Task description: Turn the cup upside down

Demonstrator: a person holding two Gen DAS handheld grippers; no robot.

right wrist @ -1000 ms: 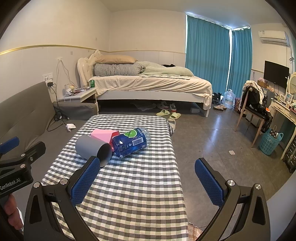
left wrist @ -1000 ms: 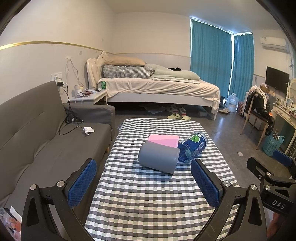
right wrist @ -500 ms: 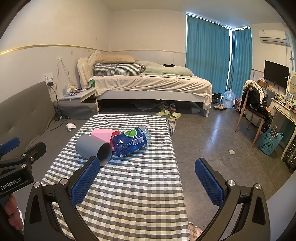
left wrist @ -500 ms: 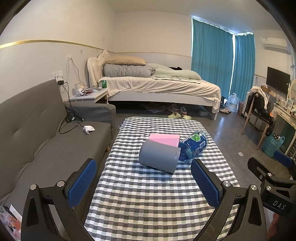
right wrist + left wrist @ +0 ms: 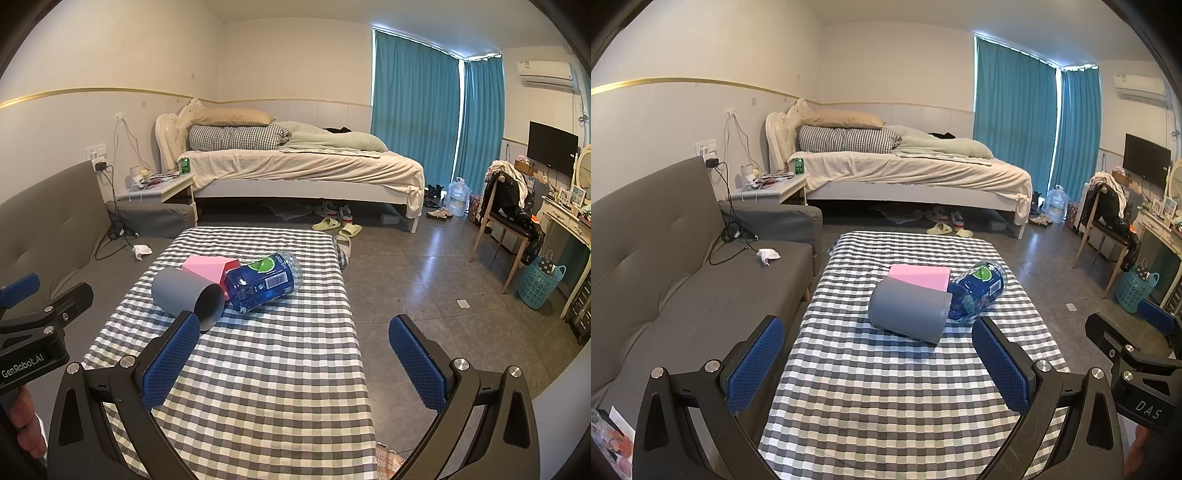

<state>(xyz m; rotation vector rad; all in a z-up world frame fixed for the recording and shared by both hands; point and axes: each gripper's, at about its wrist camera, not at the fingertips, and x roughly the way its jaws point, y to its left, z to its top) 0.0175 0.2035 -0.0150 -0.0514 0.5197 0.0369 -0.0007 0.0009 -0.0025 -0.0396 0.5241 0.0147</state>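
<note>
A grey cup (image 5: 908,314) lies on its side on the checkered table (image 5: 886,387), its open mouth toward the near right; it also shows in the right wrist view (image 5: 184,293). My left gripper (image 5: 879,360) is open and empty, a short way in front of the cup. My right gripper (image 5: 291,356) is open and empty, to the right of the cup and nearer the table's right edge.
A blue-labelled plastic bottle (image 5: 977,291) lies on its side against the cup, and a pink block (image 5: 919,276) lies just behind it. A grey sofa (image 5: 683,280) stands left of the table. Tiled floor (image 5: 424,288), a chair and a blue basket are to the right.
Both grippers stay open and nearly still. The left wrist view has drifted very slightly. The cup, bottle and block have not moved.
</note>
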